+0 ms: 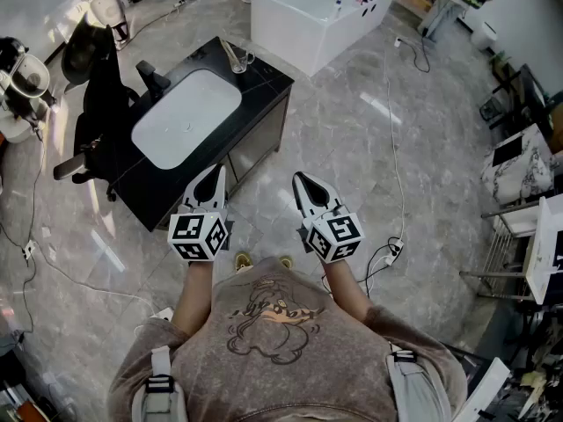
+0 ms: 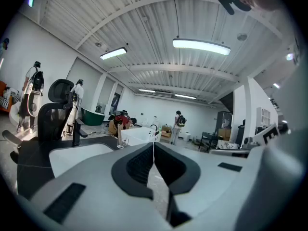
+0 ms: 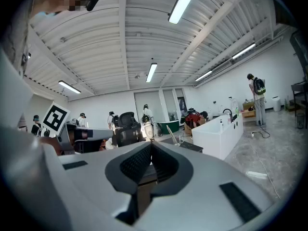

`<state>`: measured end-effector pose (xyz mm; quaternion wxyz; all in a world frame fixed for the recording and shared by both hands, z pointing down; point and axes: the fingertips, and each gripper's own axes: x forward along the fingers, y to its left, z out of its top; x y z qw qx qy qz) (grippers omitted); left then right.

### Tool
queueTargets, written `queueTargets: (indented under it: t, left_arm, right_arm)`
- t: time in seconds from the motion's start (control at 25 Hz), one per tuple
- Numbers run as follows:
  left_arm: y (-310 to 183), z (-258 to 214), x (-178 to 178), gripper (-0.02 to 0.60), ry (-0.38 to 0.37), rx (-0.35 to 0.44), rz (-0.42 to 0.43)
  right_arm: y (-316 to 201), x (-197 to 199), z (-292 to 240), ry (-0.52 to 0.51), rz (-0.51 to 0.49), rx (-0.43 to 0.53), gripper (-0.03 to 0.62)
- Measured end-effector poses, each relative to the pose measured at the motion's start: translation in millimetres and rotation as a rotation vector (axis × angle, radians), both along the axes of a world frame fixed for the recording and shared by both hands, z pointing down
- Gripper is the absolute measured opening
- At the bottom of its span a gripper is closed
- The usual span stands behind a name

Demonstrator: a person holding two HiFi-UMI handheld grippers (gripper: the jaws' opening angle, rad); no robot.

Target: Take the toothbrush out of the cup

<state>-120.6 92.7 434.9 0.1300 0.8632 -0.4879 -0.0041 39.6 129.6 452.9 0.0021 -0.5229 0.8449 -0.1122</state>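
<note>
A clear cup [image 1: 239, 59] with a toothbrush [image 1: 231, 53] standing in it sits at the far corner of the black vanity counter [image 1: 264, 82], beyond the white sink basin [image 1: 185, 117]. My left gripper [image 1: 215, 171] hovers over the floor by the counter's near edge, shut and empty. My right gripper [image 1: 299, 179] is beside it over the floor, also shut and empty. The left gripper view shows the cup [image 2: 120, 141] far ahead, beyond the closed left gripper [image 2: 154, 144]. In the right gripper view the cup [image 3: 179, 139] and slanted toothbrush [image 3: 173, 134] lie ahead of the closed right gripper [image 3: 151, 143].
A black faucet [image 1: 151, 79] stands at the basin's left. A black office chair [image 1: 98, 126] is against the counter's left side. A white bathtub [image 1: 317, 11] sits beyond the counter. Cables [image 1: 391, 130] run over the marble floor. Several people stand far off.
</note>
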Motion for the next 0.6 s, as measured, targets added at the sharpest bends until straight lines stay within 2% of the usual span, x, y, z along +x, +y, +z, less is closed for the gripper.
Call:
queueTargets:
  t: [0.6]
  left_arm:
    - [1.3,4.9,5.7,0.021,-0.005,-0.024,-0.017]
  right_arm:
    - [0.5,2.6,8.3,-0.025,-0.044,-0.034,0.018]
